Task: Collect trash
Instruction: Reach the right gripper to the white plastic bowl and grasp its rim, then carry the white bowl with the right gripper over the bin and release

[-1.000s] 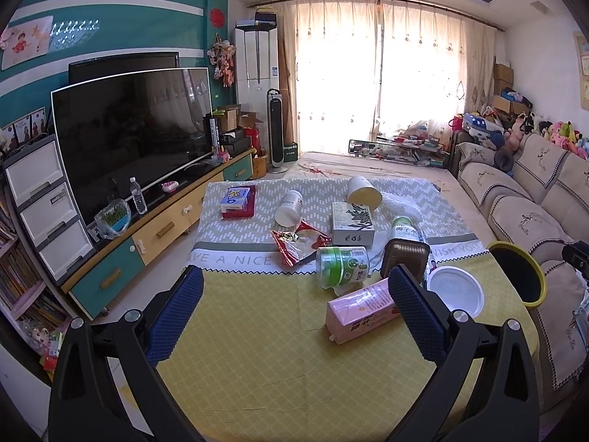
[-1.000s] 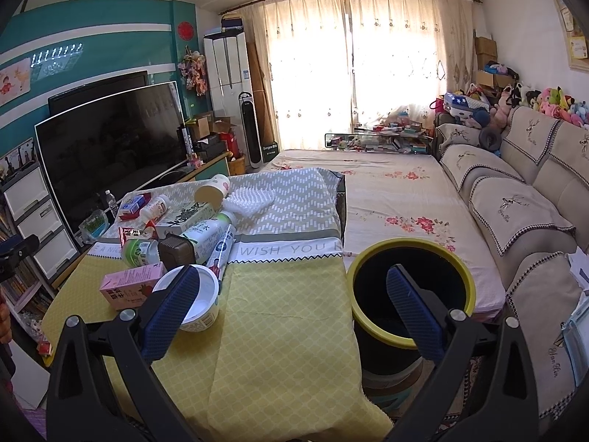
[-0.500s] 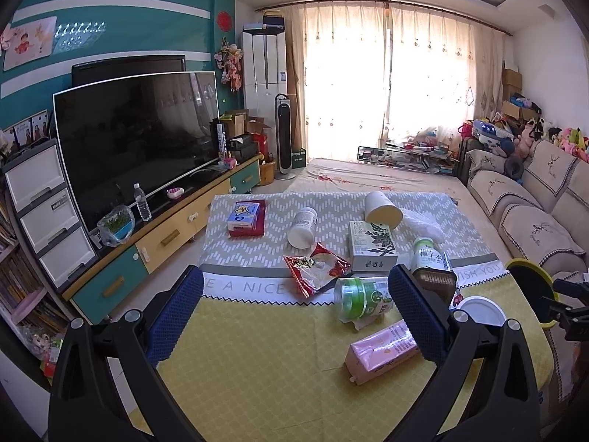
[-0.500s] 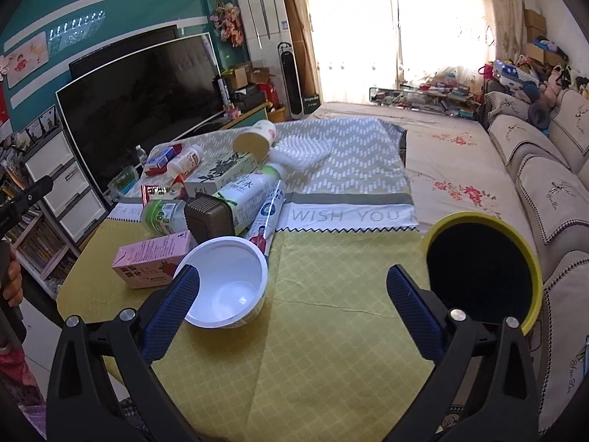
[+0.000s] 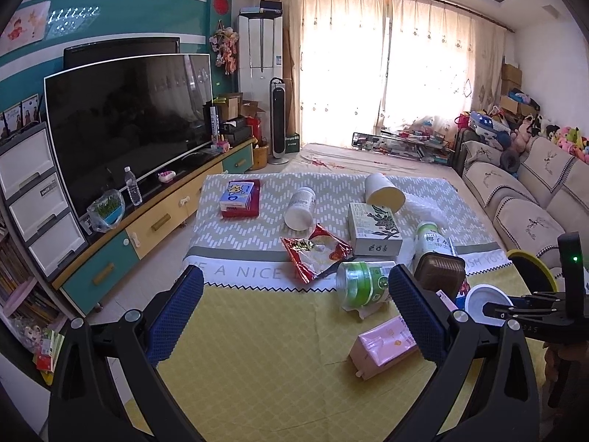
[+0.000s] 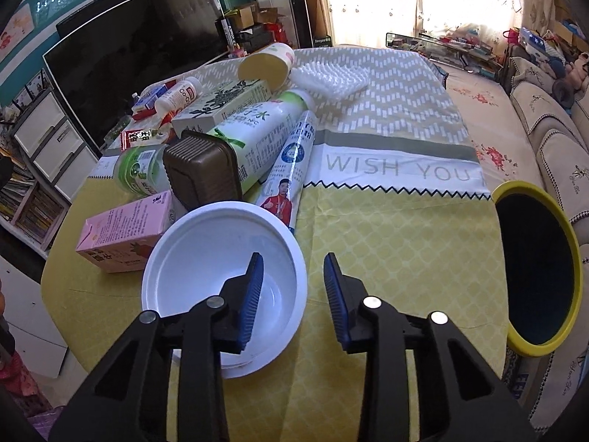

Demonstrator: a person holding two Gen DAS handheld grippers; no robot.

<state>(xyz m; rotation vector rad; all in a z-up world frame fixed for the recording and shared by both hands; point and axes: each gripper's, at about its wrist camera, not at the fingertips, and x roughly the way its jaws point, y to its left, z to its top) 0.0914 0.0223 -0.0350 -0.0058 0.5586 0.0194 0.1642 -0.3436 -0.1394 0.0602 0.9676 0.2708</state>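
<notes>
My right gripper [image 6: 293, 258] hangs over the near right edge of the white bowl [image 6: 206, 258] on the yellow cloth. Its jaws are closing; one finger is inside the bowl, the other outside, and the rim stands between them untouched. The yellow-rimmed bin [image 6: 530, 350] stands off the table's right side. My left gripper [image 5: 296, 276] is open wide above the near cloth with nothing between its fingers. A pink carton [image 5: 386, 342] lies beside its right finger. The left wrist view also shows the bowl [image 5: 486, 296] and the right gripper [image 5: 489, 309] at it.
Behind the bowl lie a brown tray [image 6: 202, 176], a green-labelled bottle [image 6: 257, 129], a tube [image 6: 291, 169], a green can [image 5: 362, 281], a red wrapper [image 5: 313, 254], a box [image 5: 373, 230] and a paper cup [image 5: 383, 193]. A TV [image 5: 125, 125] stands left and a sofa [image 5: 530, 213] right.
My right gripper tipped down and came in over the white bowl, and its jaws narrowed from wide open. The left gripper drifted a little, so the table's things sit further right in its view.
</notes>
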